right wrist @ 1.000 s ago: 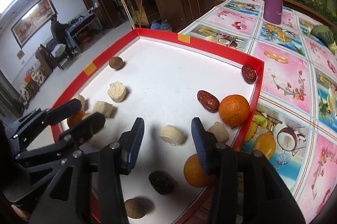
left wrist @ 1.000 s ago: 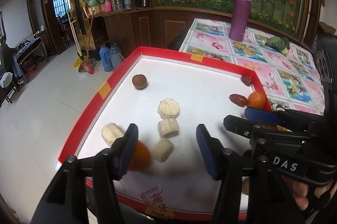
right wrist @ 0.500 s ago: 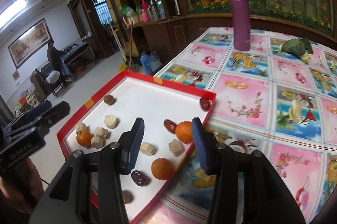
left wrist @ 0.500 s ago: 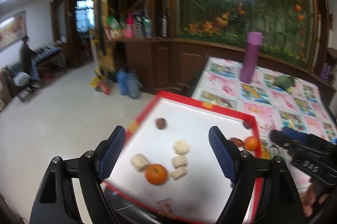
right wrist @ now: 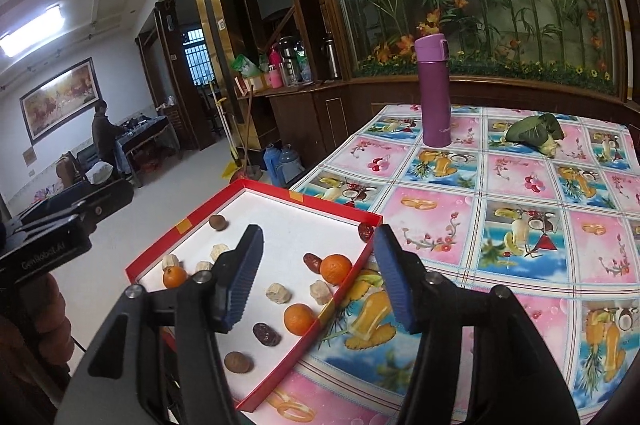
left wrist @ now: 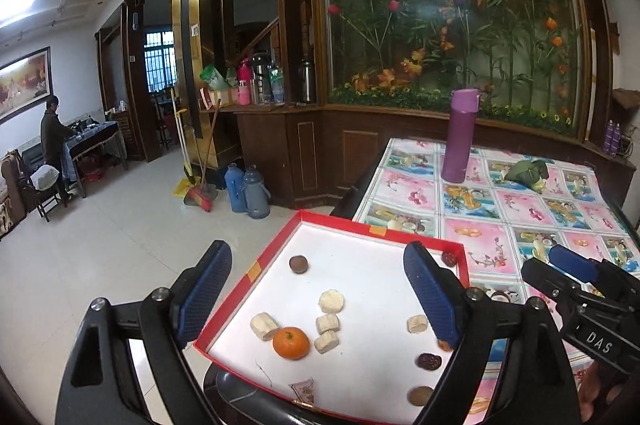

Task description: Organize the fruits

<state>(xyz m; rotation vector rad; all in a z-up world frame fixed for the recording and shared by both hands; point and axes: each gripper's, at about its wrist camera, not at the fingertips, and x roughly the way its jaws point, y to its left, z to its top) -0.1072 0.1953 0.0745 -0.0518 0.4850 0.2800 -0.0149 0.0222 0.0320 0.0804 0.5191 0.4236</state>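
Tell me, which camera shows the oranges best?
The right wrist view: all three oranges lie unblocked in the tray, at and. The left wrist view shows only one orange whole; a sliver of another peeks past its finger.

Both tongs, left (left wrist: 318,299) and right (right wrist: 320,277), just opened, empty

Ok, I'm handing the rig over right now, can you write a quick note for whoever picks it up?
Left tool: open, empty, jaws just opened wide, raised over the tray's left half.
Right tool: open, empty, jaws just opened too, above the tray's right edge.
Red tray holds everything: one orange beside the pale chunks at left; two oranges, dates and brown round fruits scattered at right.
Done: one orange sits at left.
Left: fruits are not grouped by kind; the other two oranges sit apart from it.
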